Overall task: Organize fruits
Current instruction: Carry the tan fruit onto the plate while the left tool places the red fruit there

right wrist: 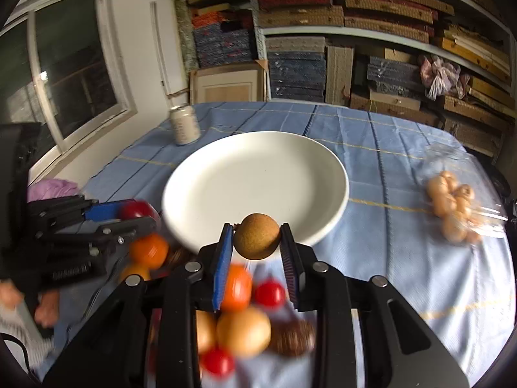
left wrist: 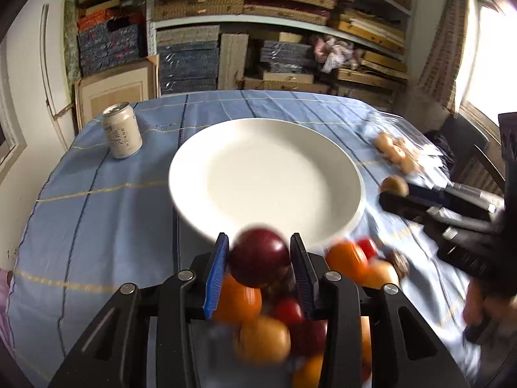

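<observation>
**Both jaws loaded above the fruit pile**

The white plate sat bare on the blue tablecloth. My left gripper clamped a dark red plum; my right gripper clamped a brown round fruit, both near the plate's rim.

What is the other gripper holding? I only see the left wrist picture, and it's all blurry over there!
Observer: The right gripper is shut on a brown, cork-looking ball.
Operator: Is it over the plate?
Observer: It sits at the near rim of the white plate, which has nothing on it.
Operator: What's in that bag?
Observer: Tan, lumpy pieces in a clear bag on the blue tablecloth; I cannot tell what they are.
</observation>
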{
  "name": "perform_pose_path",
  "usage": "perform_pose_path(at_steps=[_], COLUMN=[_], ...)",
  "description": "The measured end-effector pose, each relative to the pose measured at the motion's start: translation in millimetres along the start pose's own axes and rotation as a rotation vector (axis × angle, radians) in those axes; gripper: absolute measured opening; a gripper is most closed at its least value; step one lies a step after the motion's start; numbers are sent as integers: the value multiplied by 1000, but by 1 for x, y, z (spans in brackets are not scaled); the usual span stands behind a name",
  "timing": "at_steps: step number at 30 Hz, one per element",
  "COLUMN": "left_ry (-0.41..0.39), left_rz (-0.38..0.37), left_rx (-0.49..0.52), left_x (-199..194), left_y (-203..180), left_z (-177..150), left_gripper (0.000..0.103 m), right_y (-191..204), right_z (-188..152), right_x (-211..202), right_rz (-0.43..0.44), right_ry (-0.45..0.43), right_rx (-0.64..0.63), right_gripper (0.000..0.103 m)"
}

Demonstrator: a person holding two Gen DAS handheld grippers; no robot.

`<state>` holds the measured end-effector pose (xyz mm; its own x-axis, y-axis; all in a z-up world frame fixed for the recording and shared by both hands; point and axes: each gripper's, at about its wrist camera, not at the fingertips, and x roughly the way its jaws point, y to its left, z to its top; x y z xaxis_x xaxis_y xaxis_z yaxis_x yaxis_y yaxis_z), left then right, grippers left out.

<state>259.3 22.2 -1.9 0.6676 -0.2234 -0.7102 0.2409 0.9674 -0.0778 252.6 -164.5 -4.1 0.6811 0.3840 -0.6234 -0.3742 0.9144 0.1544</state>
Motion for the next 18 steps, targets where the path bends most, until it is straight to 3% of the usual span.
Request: perform_pose_path(at_steps=[6,13,16,18], left_ry=[42,58,97,73], left_rz=[2,-38,-107,-97], left_rx=[-22,-68,-10,72], left_x=[34,45,31,11], left_y=[7,19,9,-2], left_z=[17,13,0,-12], left_gripper=[39,43,43,44], right_y=[-14,-14,-11,-11], right_z=[9,5,2,1], right_x=[61,73,73,70], right_rz=[1,-13,-13,-11], right_ry=[88,95,99,91], right_rx=[42,13,-9,-18], right_gripper=[29,35,36,36])
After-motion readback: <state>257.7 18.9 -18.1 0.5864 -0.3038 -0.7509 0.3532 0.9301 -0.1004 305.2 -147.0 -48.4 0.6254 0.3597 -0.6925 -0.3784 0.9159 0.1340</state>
